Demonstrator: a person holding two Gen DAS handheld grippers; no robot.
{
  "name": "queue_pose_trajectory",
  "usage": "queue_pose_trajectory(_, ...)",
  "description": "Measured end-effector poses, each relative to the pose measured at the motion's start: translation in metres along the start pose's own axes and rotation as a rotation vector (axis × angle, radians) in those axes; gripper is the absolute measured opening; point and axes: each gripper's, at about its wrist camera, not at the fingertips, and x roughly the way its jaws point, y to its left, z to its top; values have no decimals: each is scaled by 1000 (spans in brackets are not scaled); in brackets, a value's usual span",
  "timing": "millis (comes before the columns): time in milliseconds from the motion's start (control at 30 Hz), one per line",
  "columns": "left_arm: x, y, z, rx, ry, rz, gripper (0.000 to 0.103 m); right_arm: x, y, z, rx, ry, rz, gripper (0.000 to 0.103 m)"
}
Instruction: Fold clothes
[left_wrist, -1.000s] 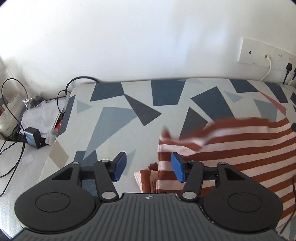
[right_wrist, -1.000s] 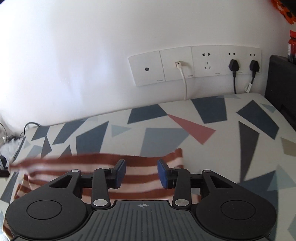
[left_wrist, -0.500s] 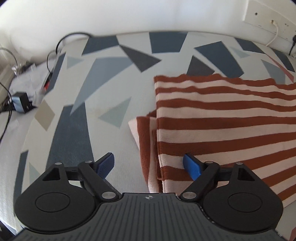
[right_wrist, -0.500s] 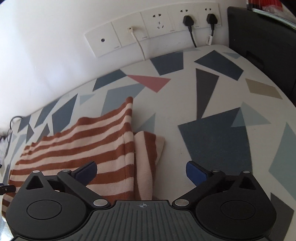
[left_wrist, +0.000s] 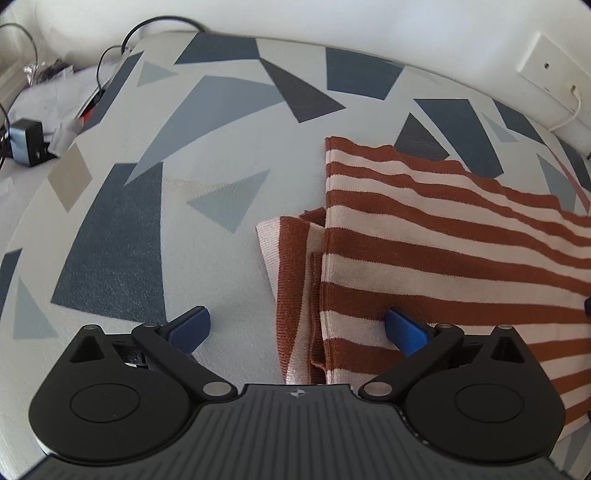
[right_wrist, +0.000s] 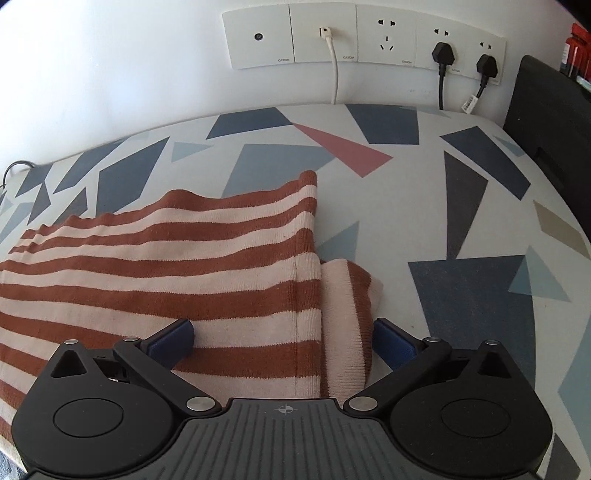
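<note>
Only from the right wrist, wall sockets (right_wrist: 364, 37) show; both jaws gape, left widening, over the striped garment (left_wrist: 443, 236).

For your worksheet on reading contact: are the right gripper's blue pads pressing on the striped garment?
Apart. In the right wrist view the right gripper stands wide open, its pads spread either side of the striped garment, which lies flat, unpinched.

We take the striped garment (left_wrist: 443, 240) as our mark: it lies flat on the patterned table cover (left_wrist: 207, 229), a folded sleeve (left_wrist: 291, 273) poking out from under its left edge and another sleeve (right_wrist: 347, 314) from under its right. Behind it, on the wall, sits the socket strip (right_wrist: 362, 37). Far to its left lies a small adapter (left_wrist: 26, 142) among cables.
</note>
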Motion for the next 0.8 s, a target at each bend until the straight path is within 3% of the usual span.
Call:
queue_pose_trajectory(567, -3, 2, -5, 3, -27, -17, 103, 1, -2, 3, -6, 20, 6, 102)
queue_pose_trajectory(800, -1, -14, -1, 79, -2, -55, 103, -4, -16, 2, 53, 16, 7, 102)
